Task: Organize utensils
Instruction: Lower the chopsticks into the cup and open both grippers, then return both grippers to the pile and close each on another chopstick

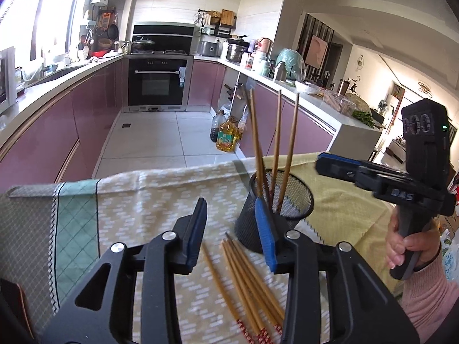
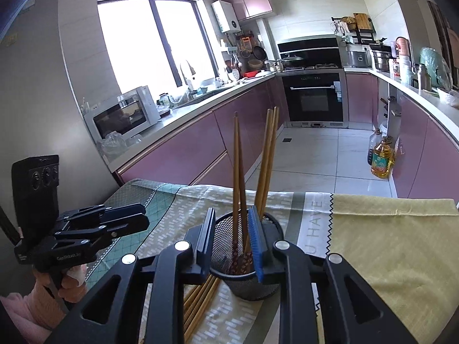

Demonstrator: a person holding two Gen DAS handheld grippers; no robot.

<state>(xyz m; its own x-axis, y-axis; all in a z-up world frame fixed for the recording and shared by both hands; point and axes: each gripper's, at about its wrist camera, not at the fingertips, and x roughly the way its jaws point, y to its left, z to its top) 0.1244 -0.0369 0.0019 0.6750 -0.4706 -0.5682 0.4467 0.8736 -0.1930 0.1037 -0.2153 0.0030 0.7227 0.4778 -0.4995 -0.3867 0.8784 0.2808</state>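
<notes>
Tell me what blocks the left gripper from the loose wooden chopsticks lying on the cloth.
Nothing visible. The left gripper hangs open right over the loose wooden chopsticks; the black mesh cup stands just beyond them, not between.

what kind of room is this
A home kitchen, most likely: a built-in oven under a stovetop, a microwave on the counter beside a sink, and pink base cabinets running along both walls.
</notes>
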